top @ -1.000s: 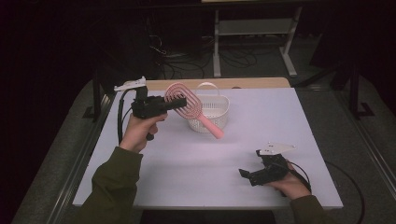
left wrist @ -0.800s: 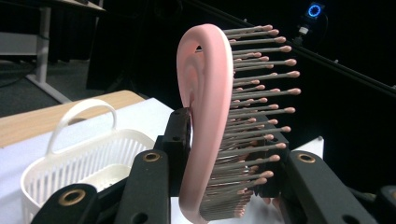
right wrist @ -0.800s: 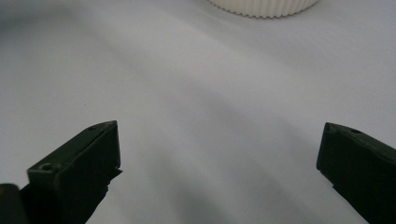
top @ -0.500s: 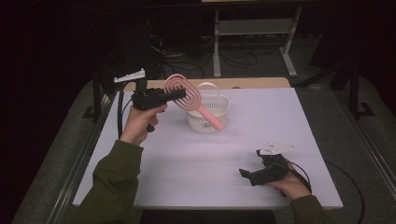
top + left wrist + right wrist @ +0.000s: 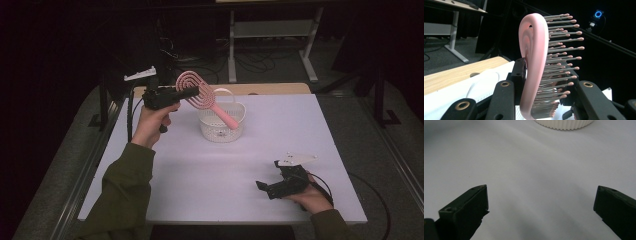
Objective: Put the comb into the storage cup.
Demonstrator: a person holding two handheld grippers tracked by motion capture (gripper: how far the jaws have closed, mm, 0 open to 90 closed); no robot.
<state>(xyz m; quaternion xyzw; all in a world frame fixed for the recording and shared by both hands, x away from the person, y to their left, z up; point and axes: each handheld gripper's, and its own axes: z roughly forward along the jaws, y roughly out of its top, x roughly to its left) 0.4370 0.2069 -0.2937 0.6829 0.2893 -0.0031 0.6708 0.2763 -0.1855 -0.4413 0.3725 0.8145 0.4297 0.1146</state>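
Hairbrush (image 5: 204, 97) | light, stiff plastic, I'd grip its head, not springy bristles | left gripper (image 5: 192, 92) jaws pinching it over basket (image 5: 221, 125) | right gripper (image 5: 261, 187) jaws spread on bench (image 5: 200, 170)

Look past your white table (image 5: 210, 190): a wooden board (image 5: 270, 89) lies along its far edge at upper centre, a pale metal stand (image 5: 272, 37) behind it.
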